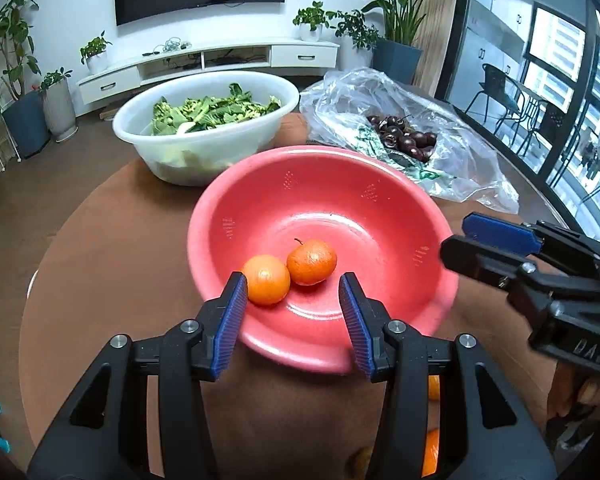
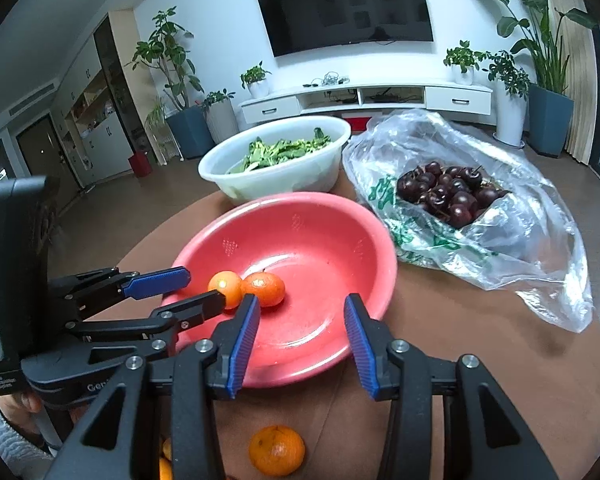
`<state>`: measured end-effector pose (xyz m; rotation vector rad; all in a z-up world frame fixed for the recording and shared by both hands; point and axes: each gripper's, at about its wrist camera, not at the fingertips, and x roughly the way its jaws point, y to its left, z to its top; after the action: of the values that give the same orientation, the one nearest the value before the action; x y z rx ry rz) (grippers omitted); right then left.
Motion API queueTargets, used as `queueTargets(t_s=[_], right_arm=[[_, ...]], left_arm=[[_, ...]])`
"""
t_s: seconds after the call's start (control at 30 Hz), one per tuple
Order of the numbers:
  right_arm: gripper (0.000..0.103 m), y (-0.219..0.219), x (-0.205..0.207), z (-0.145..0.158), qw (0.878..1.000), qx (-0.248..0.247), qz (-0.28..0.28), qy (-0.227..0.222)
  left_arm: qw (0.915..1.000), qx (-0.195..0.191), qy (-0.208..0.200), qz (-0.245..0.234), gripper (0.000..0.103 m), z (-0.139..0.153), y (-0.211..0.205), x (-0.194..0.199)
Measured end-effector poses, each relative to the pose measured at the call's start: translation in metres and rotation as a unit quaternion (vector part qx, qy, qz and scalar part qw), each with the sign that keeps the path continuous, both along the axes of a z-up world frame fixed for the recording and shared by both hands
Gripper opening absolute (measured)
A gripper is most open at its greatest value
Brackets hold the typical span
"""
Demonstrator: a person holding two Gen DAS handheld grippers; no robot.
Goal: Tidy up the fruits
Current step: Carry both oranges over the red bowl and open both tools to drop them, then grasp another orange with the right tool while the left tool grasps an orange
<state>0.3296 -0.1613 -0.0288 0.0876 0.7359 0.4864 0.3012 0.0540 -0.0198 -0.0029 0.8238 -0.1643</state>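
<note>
Two oranges (image 1: 290,276) touching at the centre of a red bowl (image 1: 380,204), left gripper (image 1: 294,306) and right gripper (image 2: 300,318) both spread, empty, lower frame.

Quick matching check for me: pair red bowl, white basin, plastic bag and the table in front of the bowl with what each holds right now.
Things:
1. red bowl
2. white basin
3. plastic bag
4. table in front of the bowl

Contents:
A. dark cherries
B. two oranges
C. a single orange
D. leafy greens

Pairs: 1-B, 2-D, 3-A, 4-C
</note>
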Motion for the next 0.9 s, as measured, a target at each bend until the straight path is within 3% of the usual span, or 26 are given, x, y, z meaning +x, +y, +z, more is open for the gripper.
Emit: queueTargets(t_s=[0.27,0.43,0.67,0.9], right_arm=[[0.054,-0.02,-0.039,0.019,1.0,0.017,-0.004,-0.019],[0.057,-0.024,-0.077,0.013,1.0,0.027,0.008,-0.012],[0.057,0.005,-0.115,-0.015,0.998,-0.019,0.059,0.017],[0.057,0.027,-0.121,-0.033,0.994,-0.068,0.081,0.028]], left_arm=[[0.9997,-0.013,-0.018,0.013,0.05,0.014,0.013,-0.059],[0.9994,-0.018,-0.019,0.023,0.05,0.012,0.021,-0.095],[0.9986,-0.03,-0.007,0.042,0.05,-0.002,0.034,-0.136],[0.9983,-0.037,-0.002,0.046,0.05,-0.01,0.037,-0.167]])
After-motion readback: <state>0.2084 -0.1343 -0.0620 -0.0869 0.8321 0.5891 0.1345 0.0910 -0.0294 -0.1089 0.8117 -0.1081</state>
